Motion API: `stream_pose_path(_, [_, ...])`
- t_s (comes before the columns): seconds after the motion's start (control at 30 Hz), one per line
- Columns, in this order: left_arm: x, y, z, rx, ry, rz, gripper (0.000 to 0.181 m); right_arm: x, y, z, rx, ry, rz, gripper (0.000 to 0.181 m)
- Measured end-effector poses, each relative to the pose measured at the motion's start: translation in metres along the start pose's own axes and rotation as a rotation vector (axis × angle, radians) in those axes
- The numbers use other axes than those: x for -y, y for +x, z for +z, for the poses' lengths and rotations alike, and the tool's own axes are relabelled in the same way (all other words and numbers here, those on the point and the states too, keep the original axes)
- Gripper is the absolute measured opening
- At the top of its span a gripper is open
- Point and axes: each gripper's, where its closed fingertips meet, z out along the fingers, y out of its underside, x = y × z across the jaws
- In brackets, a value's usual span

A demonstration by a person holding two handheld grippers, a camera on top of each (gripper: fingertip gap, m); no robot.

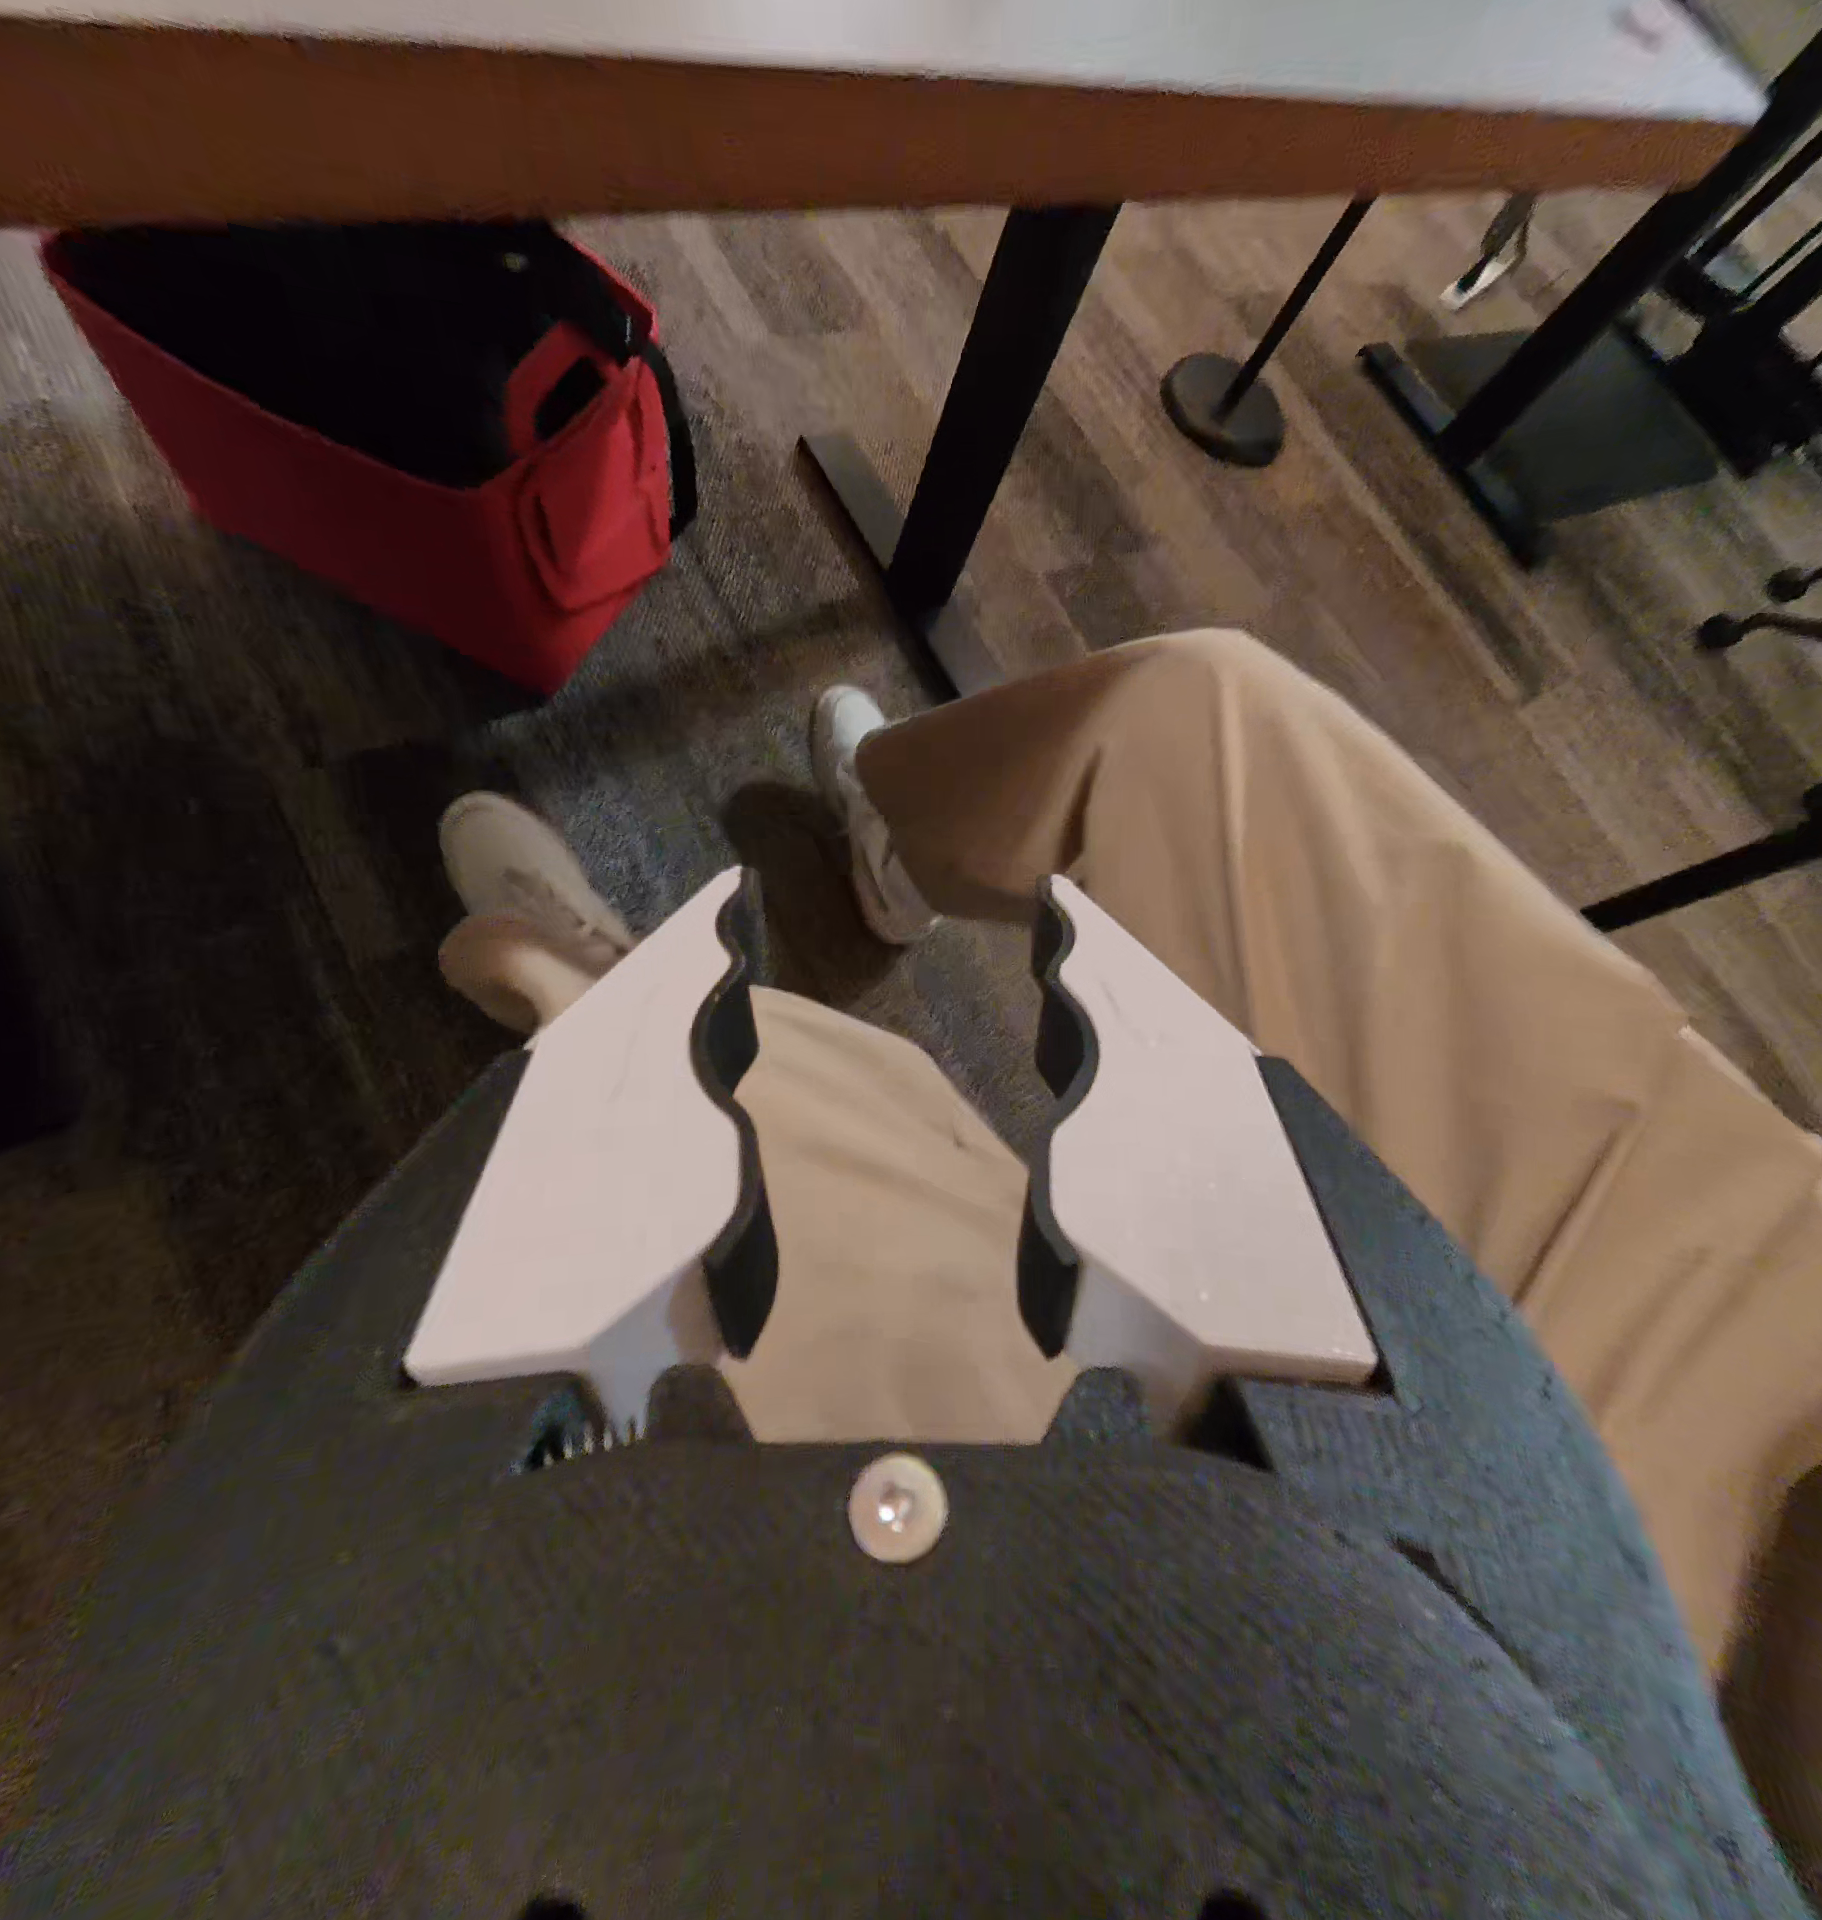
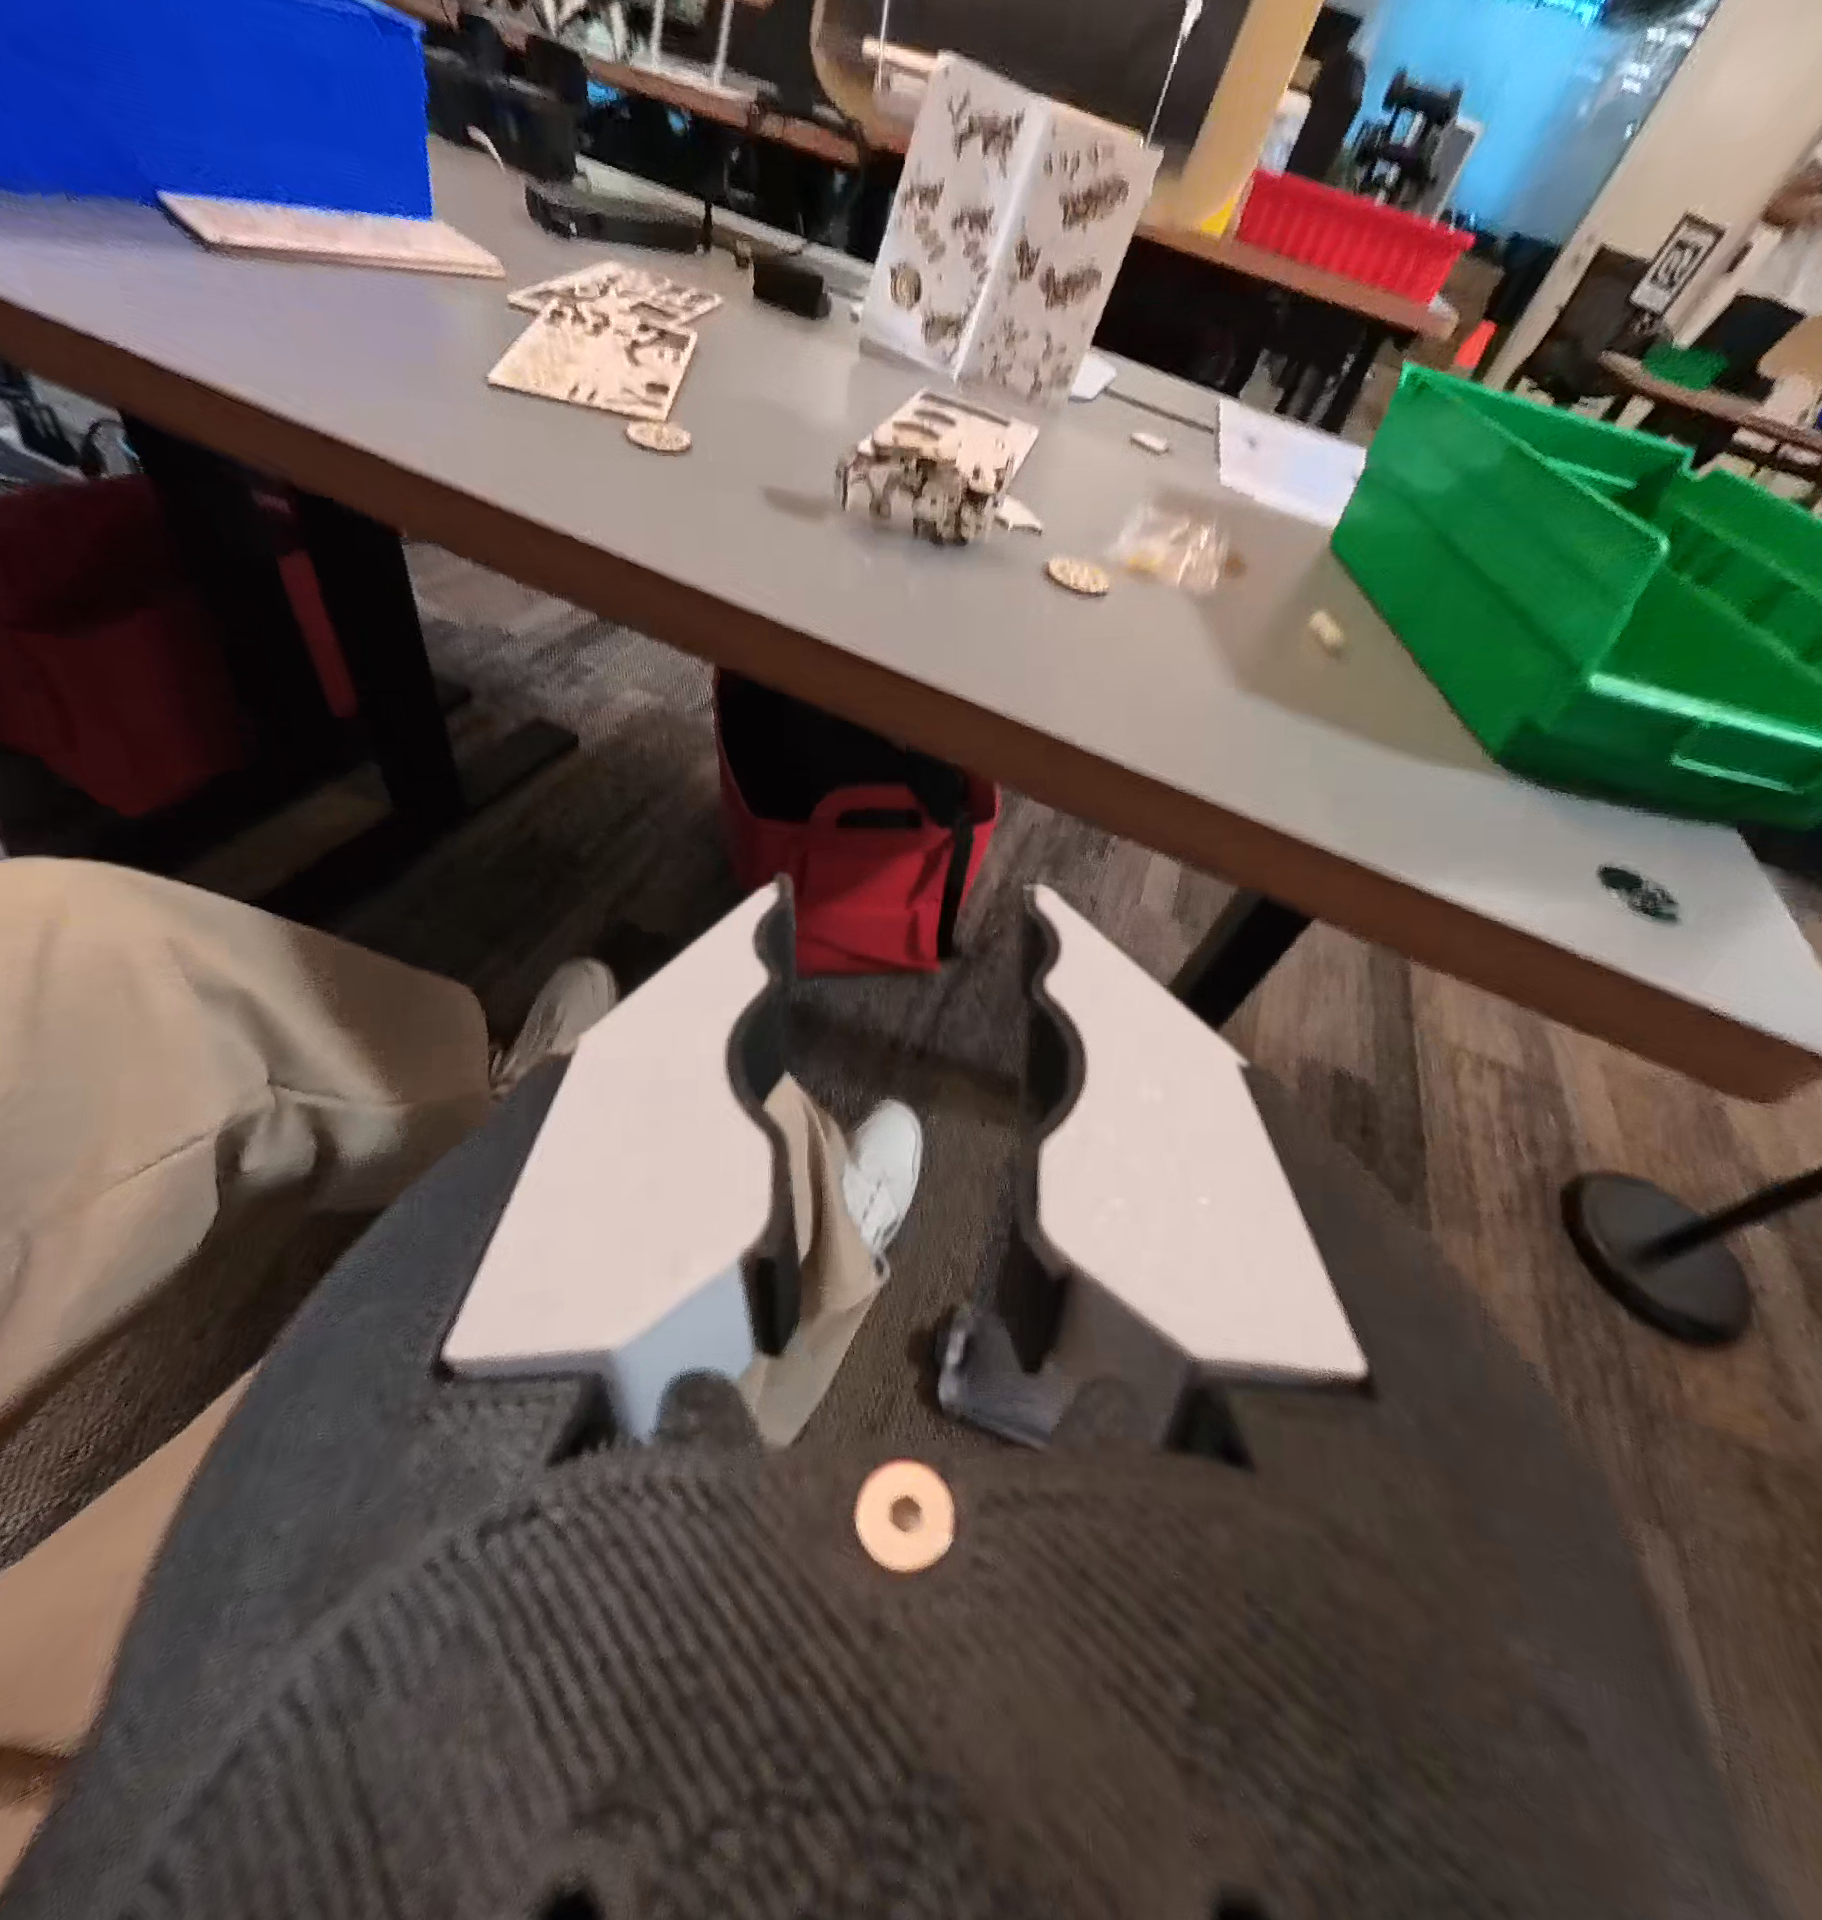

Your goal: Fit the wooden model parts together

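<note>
A partly built wooden model (image 2: pixel 928 483) stands on the grey table (image 2: pixel 678 582) in the right wrist view. Flat wooden part sheets (image 2: pixel 600 332) lie to its left, and loose round wooden discs (image 2: pixel 1078 574) lie near it. My right gripper (image 2: pixel 902 914) is open and empty, held below and in front of the table's near edge, over the floor. My left gripper (image 1: pixel 891 904) is open and empty, held low over the person's tan trouser legs (image 1: pixel 1198 883), under the table edge (image 1: pixel 782 145). No wooden part shows in the left wrist view.
A green bin (image 2: pixel 1634 603) sits on the table at right, and a printed white box (image 2: pixel 1000 239) stands behind the model. A small clear bag (image 2: pixel 1172 545) lies beside it. A red bag (image 1: pixel 419 436) sits on the floor under the table, by black table legs (image 1: pixel 990 436) and stand bases (image 2: pixel 1655 1257). There is about 35 centimeters between the tips of the two grippers. About 30 centimeters separates my right fingertips from the partly built wooden model (image 2: pixel 928 483).
</note>
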Motion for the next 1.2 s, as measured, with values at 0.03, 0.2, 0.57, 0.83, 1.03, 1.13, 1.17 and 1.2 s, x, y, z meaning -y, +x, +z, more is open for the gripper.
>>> stream_pose_path(0.03, [0.009, 0.002, 0.006, -0.025, 0.016, -0.022, 0.053, 0.003, 0.005, 0.008, 0.003, 0.013, 0.000, 0.041])
stream_pose_path(0.2, [0.055, 0.010, 0.036, -0.175, 0.098, -0.117, 0.054, 0.009, 0.040, 0.053, -0.014, 0.033, 0.056, 0.044])
stream_pose_path(0.57, [0.185, 0.040, 0.095, -0.381, 0.330, 0.176, 0.047, 0.076, 0.090, 0.179, 0.071, 0.134, 0.195, 0.046])
stream_pose_path(0.83, [0.293, 0.035, 0.145, -0.354, 0.355, 0.217, 0.057, 0.111, 0.155, 0.310, -0.015, -0.058, 0.037, 0.055])
stream_pose_path(1.03, [0.269, 0.007, 0.163, -0.291, 0.318, 0.130, 0.061, 0.079, 0.153, 0.317, 0.010, -0.050, 0.119, 0.041])
stream_pose_path(1.13, [0.257, 0.026, 0.169, -0.468, 0.244, -0.016, 0.054, 0.058, 0.160, 0.304, 0.007, -0.116, 0.252, 0.042])
stream_pose_path(1.17, [0.257, 0.035, 0.173, -0.536, 0.205, -0.061, 0.050, 0.062, 0.161, 0.304, 0.034, -0.121, 0.310, 0.042])
stream_pose_path(1.2, [0.265, 0.044, 0.178, -0.599, 0.195, -0.107, 0.050, 0.068, 0.164, 0.307, 0.057, -0.118, 0.337, 0.040])
